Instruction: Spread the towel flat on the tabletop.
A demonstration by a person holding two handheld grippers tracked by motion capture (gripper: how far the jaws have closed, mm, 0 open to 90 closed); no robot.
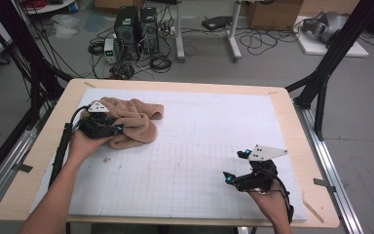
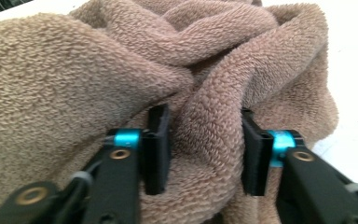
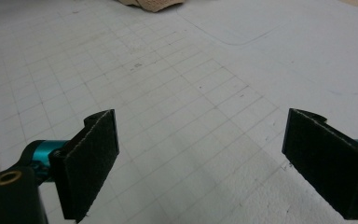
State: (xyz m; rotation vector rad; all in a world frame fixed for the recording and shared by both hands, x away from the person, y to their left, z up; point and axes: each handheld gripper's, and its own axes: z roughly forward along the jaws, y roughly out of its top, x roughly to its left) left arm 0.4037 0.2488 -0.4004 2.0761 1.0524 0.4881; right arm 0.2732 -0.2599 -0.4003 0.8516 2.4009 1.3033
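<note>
Tan terry cloth, looped and nubbly, is heaped in soft twisted folds on the left part of the white gridded mat point(image 1: 199, 161), and this towel point(image 1: 134, 122) is where the work is centred. The left gripper point(image 1: 108, 129) is pressed into the heap's near edge, and in the left gripper view a thick fold of towel point(image 2: 205, 135) is seen between the two black pads point(image 2: 157, 149); the jaws are clamped on that fold, which bulges between them, probably so that the crumpled cloth can be lifted or pulled flat. The right gripper point(image 1: 236, 167) is held well apart from the towel, over bare mat near the table's point(image 1: 292, 122) right front, with its jaws spread wide and nothing between the rough, felt-like pads point(image 3: 91, 163); it seems to be kept ready for a second corner. The mat is matte and lightly stained, the table edge pale wood.
</note>
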